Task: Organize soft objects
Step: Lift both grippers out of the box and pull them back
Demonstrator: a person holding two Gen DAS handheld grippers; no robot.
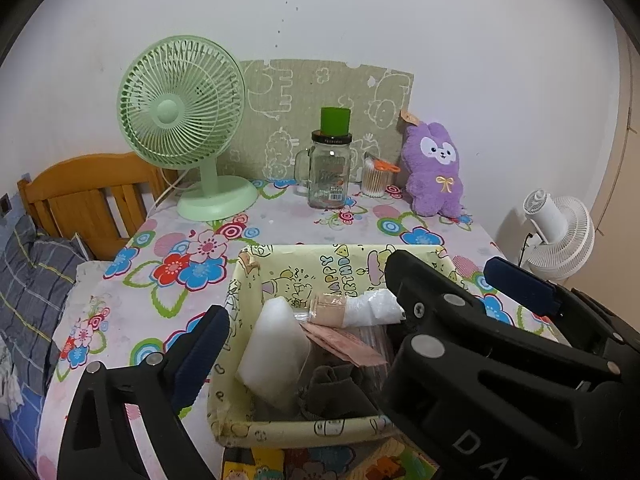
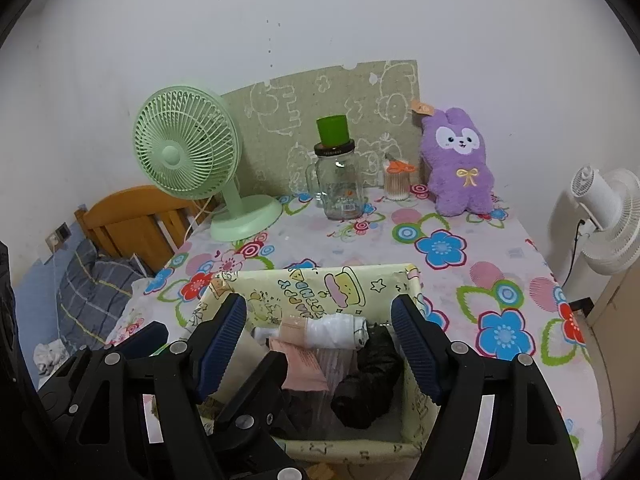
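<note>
Left wrist view: our left gripper (image 1: 356, 320) stands wide and empty over the yellow box (image 1: 240, 280); our right gripper (image 1: 472, 288) hides its right side. Right wrist view: right gripper (image 2: 320, 344) wide, empty; black bundle (image 2: 368, 376) inside, contents partly hidden.

On the table (image 2: 520, 248), a box (image 2: 320, 280) at the near edge, holding a cloth roll (image 2: 332, 330). Behind it, left to right: desk fan (image 2: 188, 148), jar (image 2: 340, 184), plush toy (image 2: 458, 164)
</note>
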